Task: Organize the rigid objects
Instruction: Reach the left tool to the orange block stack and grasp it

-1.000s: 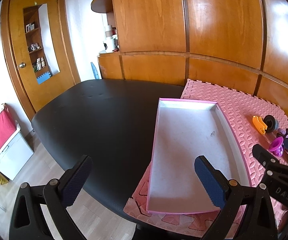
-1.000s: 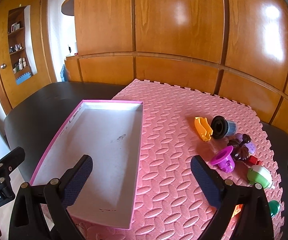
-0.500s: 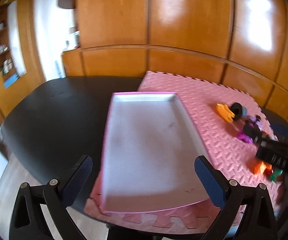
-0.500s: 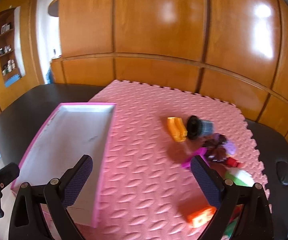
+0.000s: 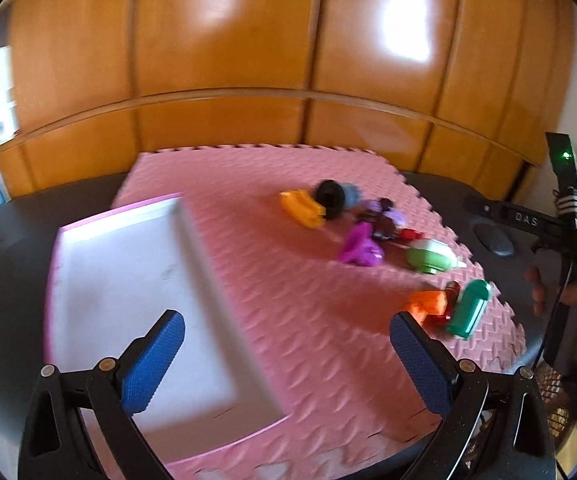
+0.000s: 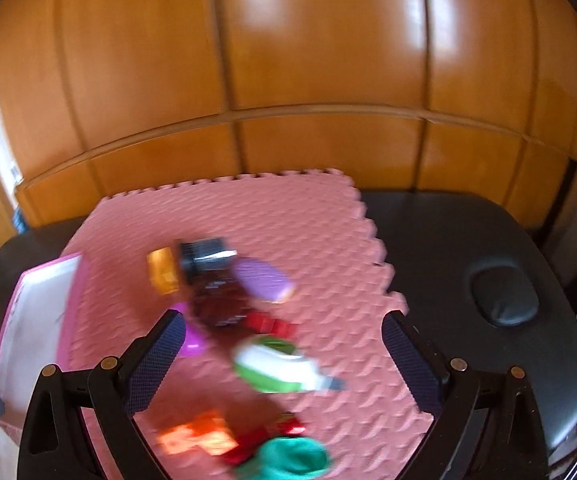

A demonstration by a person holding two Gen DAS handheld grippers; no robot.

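Left gripper and right gripper: jaws spread wide, empty.

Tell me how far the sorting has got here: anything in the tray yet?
Nothing done: the pink-rimmed tray looks empty. Nothing in hand: the left gripper and right gripper are both open and empty. All still to do: the toys, including the orange piece, purple cup and green-and-white piece, lie loose on the pink foam mat.
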